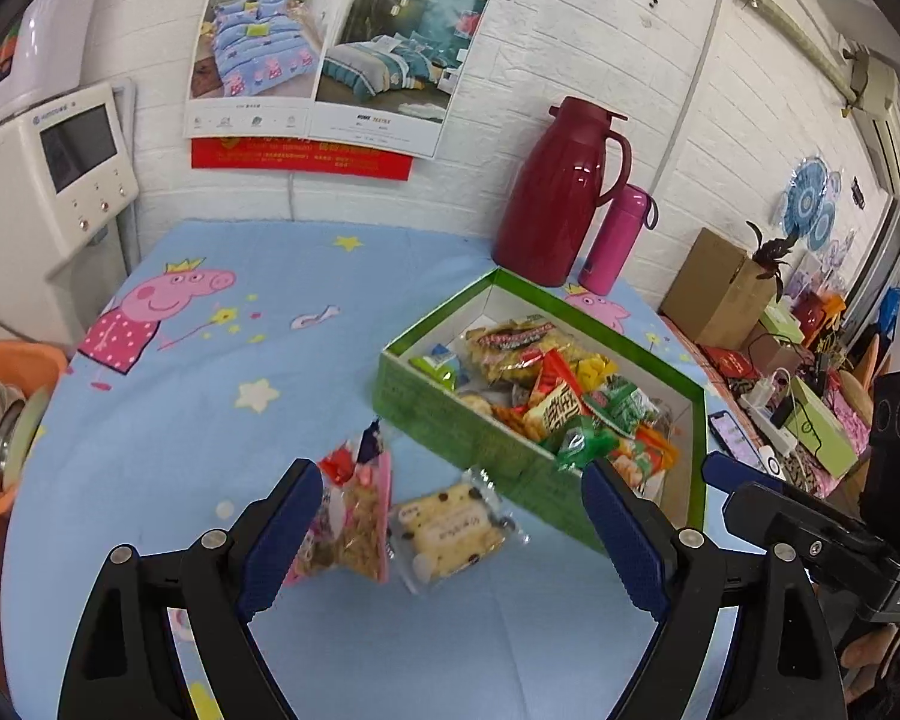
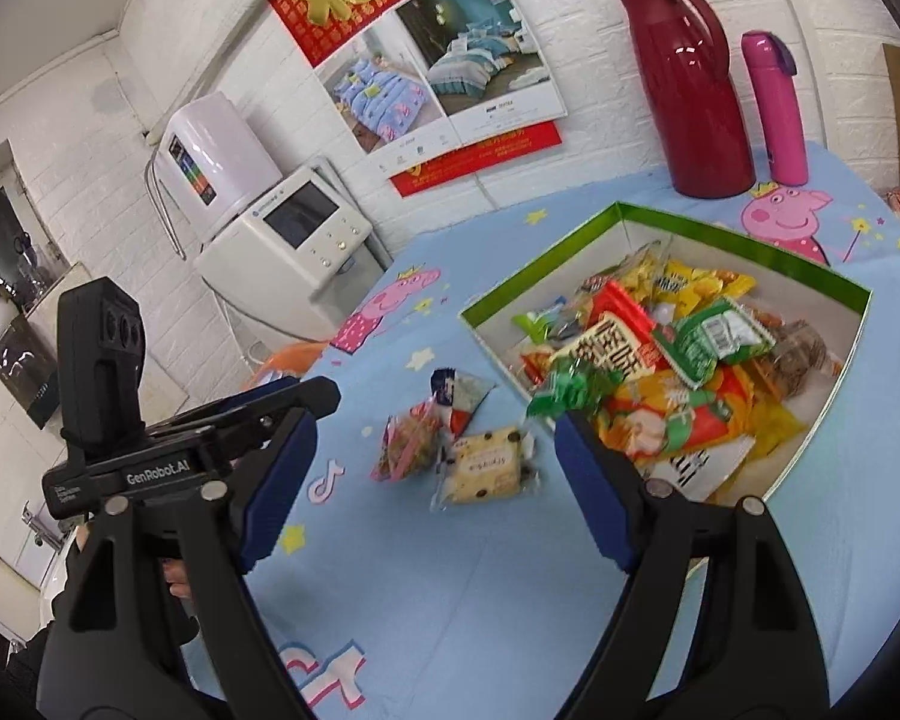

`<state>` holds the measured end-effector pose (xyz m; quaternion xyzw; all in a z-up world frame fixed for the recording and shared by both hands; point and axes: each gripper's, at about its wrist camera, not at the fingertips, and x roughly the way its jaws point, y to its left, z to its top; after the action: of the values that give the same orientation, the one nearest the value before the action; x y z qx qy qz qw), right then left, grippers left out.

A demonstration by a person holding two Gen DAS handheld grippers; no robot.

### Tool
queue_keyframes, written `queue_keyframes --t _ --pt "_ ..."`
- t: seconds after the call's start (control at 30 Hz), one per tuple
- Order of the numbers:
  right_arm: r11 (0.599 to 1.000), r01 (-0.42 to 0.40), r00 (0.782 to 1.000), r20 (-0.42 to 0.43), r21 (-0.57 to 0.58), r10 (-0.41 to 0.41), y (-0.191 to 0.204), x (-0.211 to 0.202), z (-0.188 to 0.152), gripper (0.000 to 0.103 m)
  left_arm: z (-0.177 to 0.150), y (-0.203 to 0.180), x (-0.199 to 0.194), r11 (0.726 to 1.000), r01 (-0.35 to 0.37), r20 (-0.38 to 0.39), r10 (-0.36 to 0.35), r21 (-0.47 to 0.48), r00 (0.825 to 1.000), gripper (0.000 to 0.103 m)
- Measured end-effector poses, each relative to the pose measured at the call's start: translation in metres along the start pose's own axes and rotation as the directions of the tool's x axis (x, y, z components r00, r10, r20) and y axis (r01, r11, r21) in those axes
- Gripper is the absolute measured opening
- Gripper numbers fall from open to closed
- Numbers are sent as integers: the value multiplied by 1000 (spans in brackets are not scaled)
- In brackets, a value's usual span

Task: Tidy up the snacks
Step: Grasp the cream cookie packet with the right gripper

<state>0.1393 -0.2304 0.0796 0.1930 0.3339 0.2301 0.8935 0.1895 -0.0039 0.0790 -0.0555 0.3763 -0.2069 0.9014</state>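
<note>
Left wrist view: the left hand-held gripper (image 1: 453,501) gapes wide and empty at lower centre, over a biscuit packet (image 1: 453,531) and a pink snack bag (image 1: 354,525) on the blue surface (image 1: 210,420). Right of centre, the green box (image 1: 450,414) brims with snacks. Right wrist view: the right hand-held gripper (image 2: 435,453) is equally wide, holding nothing.

red jug (image 1: 561,204), pink flask (image 1: 618,237), wall calendar (image 1: 330,54)
</note>
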Motion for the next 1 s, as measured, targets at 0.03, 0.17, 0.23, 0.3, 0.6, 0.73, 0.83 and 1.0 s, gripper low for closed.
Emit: queue_keyframes --t 0.03,0.17,0.23,0.3,0.6,0.73,0.83,1.0 --pt "1000 4 1000 -20 5 -3 1 5 -6 82 -7 5 -1 1000 3 -9 -3 -7 1000 90" --pt "999 15 992 -124 41 -10 -3 37 -31 72 -38 21 3 1000 9 -58 -10 -13 998 90" --pt "997 47 987 -156 57 -37 -5 55 -39 68 -50 27 7 1000 18 -81 -19 -14 997 90" --pt "993 115 979 -173 33 -108 -5 72 -45 64 -60 35 9 999 32 -92 -35 -31 995 87" --pt "940 336 936 -135 59 -326 -18 129 -45 60 -77 58 14 997 53 -134 -60 -61 989 72" --pt "962 273 947 -179 5 -268 -20 126 -49 28 -79 56 22 996 70 -146 -77 -52 986 68" --pt "975 224 949 -227 -11 -220 -22 109 -62 14 -84 50 33 994 95 -171 -101 -45 980 57" --pt "985 175 957 -236 -2 -171 -25 83 -78 12 -84 35 59 991 118 -214 -129 -61 968 57"
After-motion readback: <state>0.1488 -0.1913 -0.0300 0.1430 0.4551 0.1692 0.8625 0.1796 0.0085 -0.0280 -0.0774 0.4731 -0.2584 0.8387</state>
